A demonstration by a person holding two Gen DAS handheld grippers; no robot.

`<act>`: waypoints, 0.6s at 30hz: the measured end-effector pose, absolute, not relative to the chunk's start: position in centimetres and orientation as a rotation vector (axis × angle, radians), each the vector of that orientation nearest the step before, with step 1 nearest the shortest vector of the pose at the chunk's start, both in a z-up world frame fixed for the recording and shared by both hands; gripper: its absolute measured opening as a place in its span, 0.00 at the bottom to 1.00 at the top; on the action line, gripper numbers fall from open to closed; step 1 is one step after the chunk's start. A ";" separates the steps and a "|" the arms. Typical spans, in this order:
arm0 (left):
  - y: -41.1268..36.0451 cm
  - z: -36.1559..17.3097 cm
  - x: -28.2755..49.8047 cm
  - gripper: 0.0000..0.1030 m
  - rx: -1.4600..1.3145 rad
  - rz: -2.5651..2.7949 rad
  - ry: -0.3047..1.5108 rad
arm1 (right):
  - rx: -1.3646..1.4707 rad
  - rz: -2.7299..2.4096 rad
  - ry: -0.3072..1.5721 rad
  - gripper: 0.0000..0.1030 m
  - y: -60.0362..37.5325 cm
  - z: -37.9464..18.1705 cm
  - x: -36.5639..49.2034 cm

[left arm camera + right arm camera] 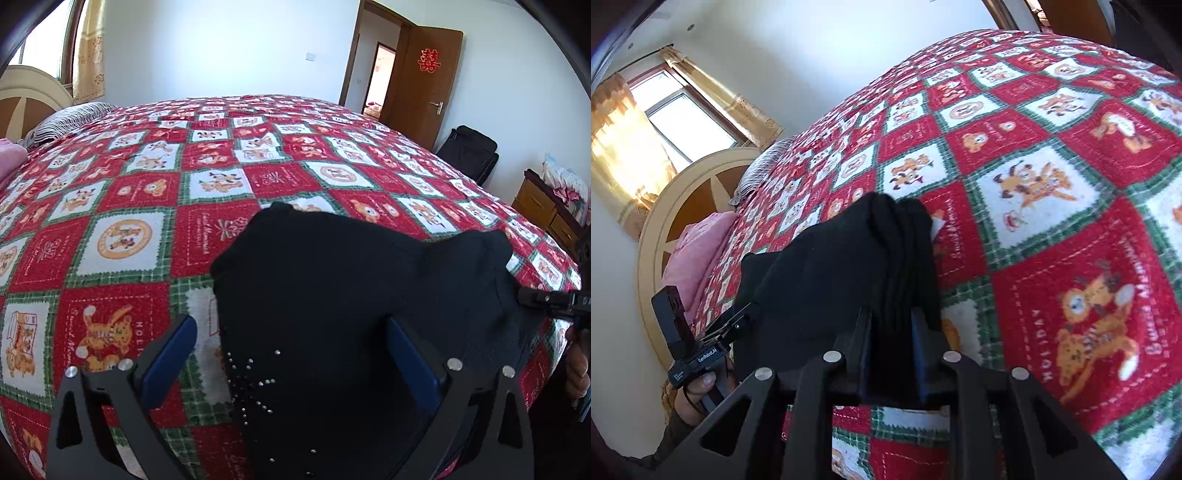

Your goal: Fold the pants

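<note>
The black knit pants (332, 295) lie bunched on the red, white and green checked cartoon-print bedspread (147, 192), near the bed's close edge, with a spray of small silver studs (255, 384) showing on the cloth in the left wrist view. The left gripper (291, 332) has its blue-padded fingers (170, 354) spread wide apart over the pants, one finger above the bedspread and the other above the black cloth, pinching nothing. The right gripper (892, 332) has its jaws drawn close on a thick gathered fold of the pants (849, 258), which stands up between the pads. In the left wrist view the right gripper (532, 297) meets the pants' far right edge. A pink pillow (698, 251) sits by the cream headboard (665, 206).
</note>
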State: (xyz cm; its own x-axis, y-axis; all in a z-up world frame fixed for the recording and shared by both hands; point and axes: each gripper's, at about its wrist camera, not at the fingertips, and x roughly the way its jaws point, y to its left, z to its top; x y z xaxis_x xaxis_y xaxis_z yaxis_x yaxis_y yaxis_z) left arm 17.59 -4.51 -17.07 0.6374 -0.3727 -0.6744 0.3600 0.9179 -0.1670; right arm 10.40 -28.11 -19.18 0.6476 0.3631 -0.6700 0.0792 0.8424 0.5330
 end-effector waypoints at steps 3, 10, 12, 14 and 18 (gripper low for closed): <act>-4.4 -16.9 17.5 1.00 -0.021 -0.415 0.771 | 0.460 0.087 0.792 0.37 -27.8 -16.6 9.9; -4.4 -16.6 17.1 1.00 -0.027 -0.406 0.739 | 0.384 0.287 0.707 0.39 -23.5 -13.1 12.8; -4.3 -16.5 17.1 1.00 -0.022 -0.401 0.728 | 0.373 0.357 0.738 0.40 -22.2 -13.8 14.4; -4.1 -16.7 17.4 1.00 -0.021 -0.391 0.727 | 0.344 0.261 0.792 0.40 -21.8 -15.2 15.6; -3.3 -17.3 18.0 1.00 -0.087 -0.406 0.757 | 0.433 0.117 0.836 0.38 -24.7 -18.1 16.0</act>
